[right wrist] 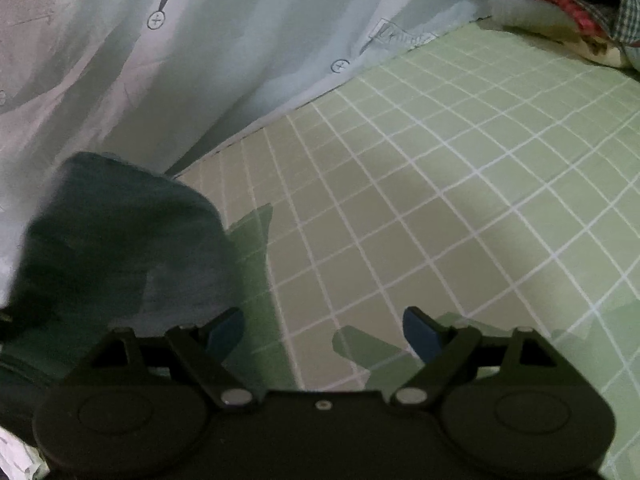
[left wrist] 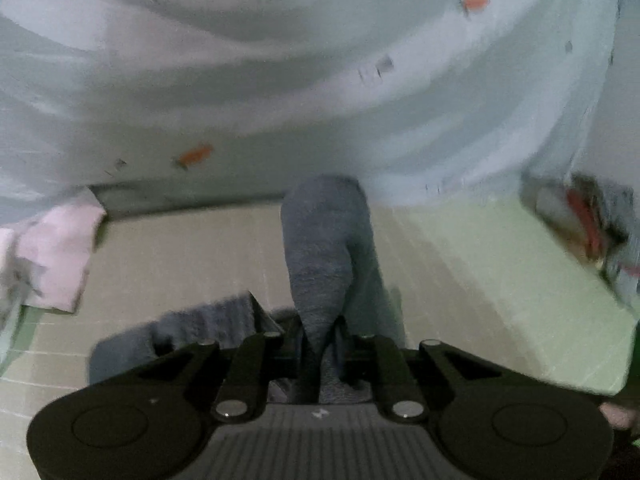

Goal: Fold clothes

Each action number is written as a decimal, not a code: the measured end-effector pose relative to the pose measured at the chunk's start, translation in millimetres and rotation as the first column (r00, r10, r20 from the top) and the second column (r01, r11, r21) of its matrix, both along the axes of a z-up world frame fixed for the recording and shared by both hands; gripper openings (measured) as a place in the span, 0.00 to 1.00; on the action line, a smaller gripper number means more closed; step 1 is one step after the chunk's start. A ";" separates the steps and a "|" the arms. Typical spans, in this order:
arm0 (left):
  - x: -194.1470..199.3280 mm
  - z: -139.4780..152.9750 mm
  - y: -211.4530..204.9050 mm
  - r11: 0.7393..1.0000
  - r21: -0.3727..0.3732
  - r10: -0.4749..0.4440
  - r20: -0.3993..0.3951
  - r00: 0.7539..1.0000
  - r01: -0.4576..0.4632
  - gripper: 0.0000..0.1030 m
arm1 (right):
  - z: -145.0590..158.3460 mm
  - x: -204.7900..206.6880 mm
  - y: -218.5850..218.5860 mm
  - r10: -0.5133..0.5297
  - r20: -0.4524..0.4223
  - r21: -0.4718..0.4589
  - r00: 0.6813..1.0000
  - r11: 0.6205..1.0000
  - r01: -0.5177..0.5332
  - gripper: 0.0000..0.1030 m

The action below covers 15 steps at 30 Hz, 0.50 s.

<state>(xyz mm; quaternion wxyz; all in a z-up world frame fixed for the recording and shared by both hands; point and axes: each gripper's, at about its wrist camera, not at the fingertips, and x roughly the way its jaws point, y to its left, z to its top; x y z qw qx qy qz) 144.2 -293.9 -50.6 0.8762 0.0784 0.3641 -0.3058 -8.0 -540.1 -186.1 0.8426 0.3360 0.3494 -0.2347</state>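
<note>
Grey garment: a soft grey knit piece, pinched at one end and rising away from the green checked sheet; the rest of it trails down onto the sheet beside the gripper. In the right wrist view it shows as a dark bunched mass at the left.
Left gripper: fingers drawn tight together with the grey cloth clamped between them, probably so that a corner or edge can be carried over for a fold (which part of the garment it is cannot be told).
Right gripper: jaws spread wide with nothing between them, hovering over bare sheet just to the right of the garment, seemingly free to take a second hold.
Green checked sheet: the flat surface under the garment, likely the folding area.
Pale printed fabric: hangs in folds behind the garment, along the sheet's far edge.
Pink cloth: on the sheet, to the garment's left.
Heap of clothes: checked and red pieces, well apart from the garment at the sheet's far right.
Fold stage: cannot be told from this moment.
</note>
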 end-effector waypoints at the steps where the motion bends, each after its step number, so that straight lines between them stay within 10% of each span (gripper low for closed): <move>1: -1.6 7.8 4.7 1.000 -0.016 0.006 0.014 1.000 -0.006 0.15 | 0.7 0.3 2.1 0.002 0.001 -0.002 1.000 1.000 -0.002 0.85; 8: 9.9 17.9 101.4 0.965 -0.105 0.231 -0.093 0.969 -0.240 0.17 | 3.6 13.1 26.2 0.072 -0.005 -0.023 0.997 0.997 -0.072 0.85; 15: 41.0 -65.2 173.6 0.872 0.104 0.486 -0.313 0.816 -0.479 0.36 | 2.2 29.8 52.6 0.162 -0.050 -0.033 0.986 0.986 -0.164 0.85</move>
